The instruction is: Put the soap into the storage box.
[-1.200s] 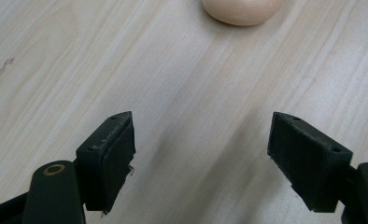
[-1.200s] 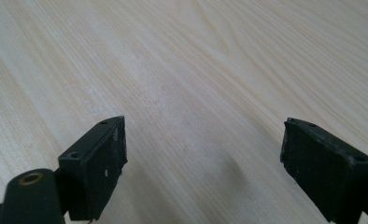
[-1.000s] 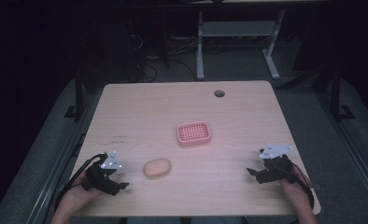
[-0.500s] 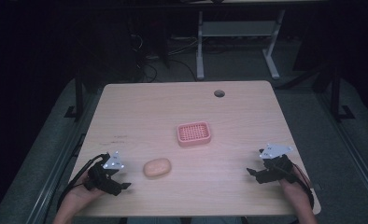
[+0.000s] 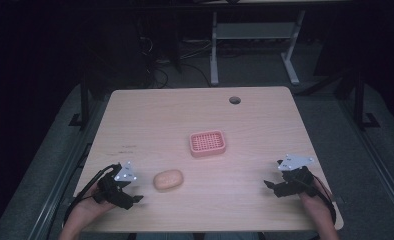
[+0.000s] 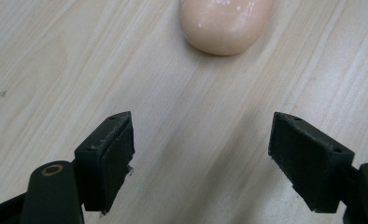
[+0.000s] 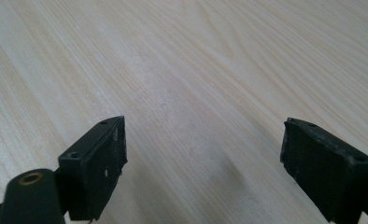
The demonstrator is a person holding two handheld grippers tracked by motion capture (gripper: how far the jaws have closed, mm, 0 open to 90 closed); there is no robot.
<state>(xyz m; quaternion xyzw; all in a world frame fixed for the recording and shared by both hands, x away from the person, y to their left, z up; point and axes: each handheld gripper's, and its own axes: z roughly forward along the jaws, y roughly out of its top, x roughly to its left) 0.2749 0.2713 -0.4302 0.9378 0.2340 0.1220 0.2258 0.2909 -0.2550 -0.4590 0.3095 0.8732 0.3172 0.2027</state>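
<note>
My left gripper (image 6: 201,158) hangs with jaws wide apart, the peach soap bar (image 6: 225,23) just ahead; my right gripper (image 7: 203,163) is equally spread over bare table (image 5: 160,120). I judge grasping soap comes next, pink dish (image 5: 207,143) beyond.

1. The peach soap (image 6: 224,23) was cut off by the top edge in the left gripper view; its far end went unseen.
2. The person's forearms ran off the bottom edge of the high view — hands partly hidden behind the left gripper (image 5: 135,196) and right gripper (image 5: 268,185).
</note>
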